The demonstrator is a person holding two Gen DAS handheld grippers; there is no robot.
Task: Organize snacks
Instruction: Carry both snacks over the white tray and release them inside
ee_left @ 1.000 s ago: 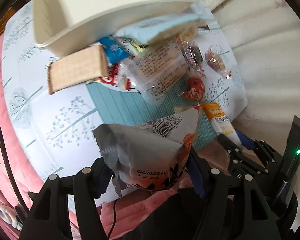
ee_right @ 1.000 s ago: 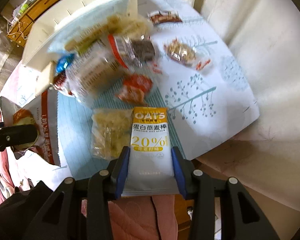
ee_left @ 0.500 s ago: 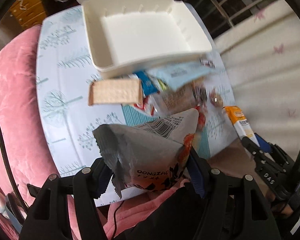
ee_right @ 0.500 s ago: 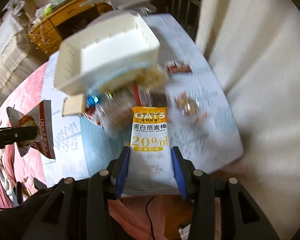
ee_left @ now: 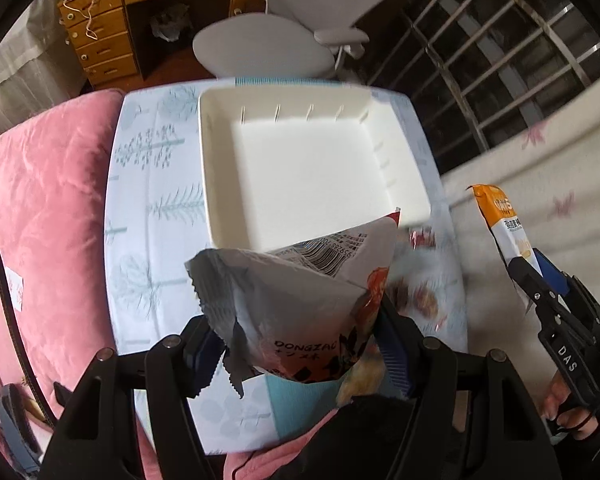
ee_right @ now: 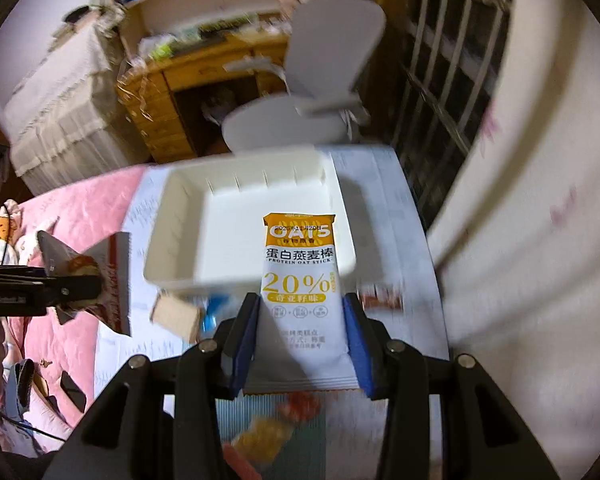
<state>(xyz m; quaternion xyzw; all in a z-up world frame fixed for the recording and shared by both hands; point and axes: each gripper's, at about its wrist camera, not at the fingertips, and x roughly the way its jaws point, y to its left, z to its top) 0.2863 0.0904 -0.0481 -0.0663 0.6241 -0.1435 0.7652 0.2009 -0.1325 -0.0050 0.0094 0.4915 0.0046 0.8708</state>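
Note:
My left gripper [ee_left: 296,328] is shut on a grey and orange snack bag [ee_left: 300,300] and holds it up over the near edge of the white tray [ee_left: 216,184]. My right gripper [ee_right: 300,320] is shut on a white and orange oat bar packet [ee_right: 300,276], raised in front of the same tray [ee_right: 168,236]. The tray looks bare inside. The right gripper and its oat bar [ee_left: 508,224] show at the right of the left wrist view. The left gripper's bag [ee_right: 104,276] shows at the left of the right wrist view.
A small table with a tree-print cloth [ee_left: 148,184] holds the tray. Loose snacks [ee_left: 416,296] lie near the tray's front; a tan packet [ee_right: 176,316] lies there too. A pink quilt [ee_left: 48,200] is left, a white chair [ee_left: 268,44] behind, a wall to the right.
Both grippers have risen and tilted up with their packets still held. The tray now sits in the middle of both views and the snack pile has dropped low, mostly hidden.

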